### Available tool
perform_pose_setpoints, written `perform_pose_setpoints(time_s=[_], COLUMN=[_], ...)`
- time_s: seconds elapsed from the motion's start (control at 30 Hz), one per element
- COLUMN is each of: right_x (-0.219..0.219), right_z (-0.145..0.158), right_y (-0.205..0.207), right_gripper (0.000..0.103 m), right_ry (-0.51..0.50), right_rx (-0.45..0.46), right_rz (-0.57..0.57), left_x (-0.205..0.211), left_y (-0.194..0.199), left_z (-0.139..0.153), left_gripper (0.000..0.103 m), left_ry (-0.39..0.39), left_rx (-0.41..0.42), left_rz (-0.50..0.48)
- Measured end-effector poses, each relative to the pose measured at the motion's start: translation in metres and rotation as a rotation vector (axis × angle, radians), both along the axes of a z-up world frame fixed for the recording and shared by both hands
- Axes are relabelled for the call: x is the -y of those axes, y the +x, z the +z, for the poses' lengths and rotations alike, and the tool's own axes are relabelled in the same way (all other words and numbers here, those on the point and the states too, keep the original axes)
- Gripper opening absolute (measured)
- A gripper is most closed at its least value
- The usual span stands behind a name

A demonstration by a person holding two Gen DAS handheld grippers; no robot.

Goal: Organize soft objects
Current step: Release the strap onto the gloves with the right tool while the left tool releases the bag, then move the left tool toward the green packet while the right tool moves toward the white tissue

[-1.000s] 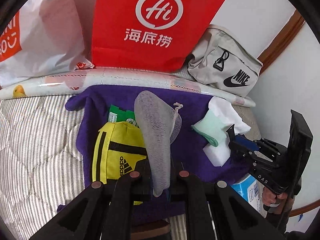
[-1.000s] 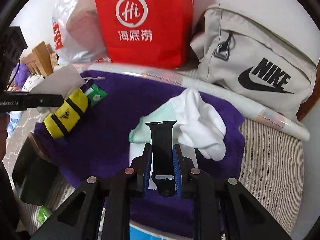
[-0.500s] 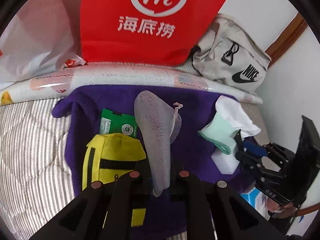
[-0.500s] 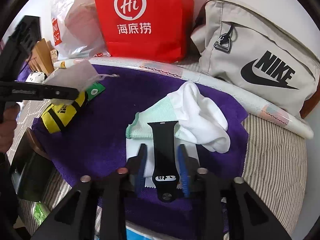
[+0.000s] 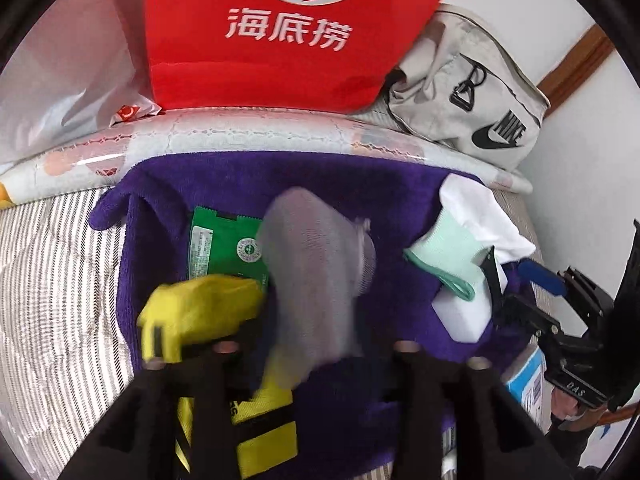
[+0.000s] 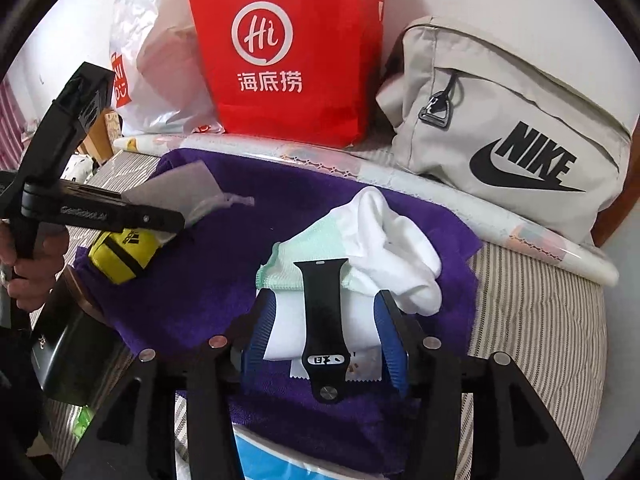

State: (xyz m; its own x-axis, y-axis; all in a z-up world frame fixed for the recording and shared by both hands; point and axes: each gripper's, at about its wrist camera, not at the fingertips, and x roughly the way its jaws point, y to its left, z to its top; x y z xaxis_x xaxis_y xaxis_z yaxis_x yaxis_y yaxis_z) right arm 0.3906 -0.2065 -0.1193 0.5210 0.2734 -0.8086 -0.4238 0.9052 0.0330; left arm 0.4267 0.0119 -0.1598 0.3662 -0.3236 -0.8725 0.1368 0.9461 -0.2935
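Note:
A purple towel (image 5: 240, 184) (image 6: 224, 280) lies on the striped bed. My left gripper (image 5: 312, 344) has its jaws spread apart; the grey mesh pouch (image 5: 316, 272) hangs blurred between them, above a yellow Adidas pouch (image 5: 200, 312) and a green packet (image 5: 224, 248). In the right wrist view the left gripper (image 6: 160, 220) still seems to touch the grey pouch (image 6: 180, 192). My right gripper (image 6: 324, 320) is open; a black watch strap (image 6: 324, 320) lies loose between its blue pads (image 6: 260, 332), on a white pad and a white-and-mint sock (image 6: 384, 240).
A red Hi paper bag (image 6: 288, 52), a white plastic bag (image 6: 160, 80) and a grey Nike bag (image 6: 512, 136) stand behind the towel against the wall. A rolled patterned mat (image 5: 260, 136) lies along the towel's far edge. A blue-white pack (image 6: 272, 460) sits at the near edge.
Both grippers have opened. The right jaws let go of the black strap, which now lies on the white pad. The left jaws spread and the grey pouch is slipping down, blurred.

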Motion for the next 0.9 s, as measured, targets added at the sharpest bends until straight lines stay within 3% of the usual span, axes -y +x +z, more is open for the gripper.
perform_pose_setpoints(time_s=[0.03,0.1,0.2,0.6,0.9], right_x=[0.001,0.003,0.005,0.008,0.007], right_z=[0.001,0.005,0.01,0.043,0.063], right_y=[-0.001,-0.004,-0.01,-0.056,-0.116], right_gripper=[0.051,0.051,0.051,0.051,0.051], right_ry=[-0.001,0.002,0.005,0.031,0.07], right_rx=[0.002,0.008,0.015,0.057,0.081], right_rz=[-0.002,-0.006,-0.011,-0.019,-0.011], left_x=[0.002,0.002,0.0,-0.029,-0.032], left_y=[-0.002,-0.007,-0.013,-0.061,-0.132], left_z=[0.003,0.009,0.016,0.047,0.076], left_gripper=[0.057,0.061,0.061,0.061,0.061], left_ry=[0.014,0.048,0.083,0.079,0.036], left_rx=[0.013,0.04,0.05,0.079,0.208], left_rz=[0.0,0.003,0.012,0.078,0.1])
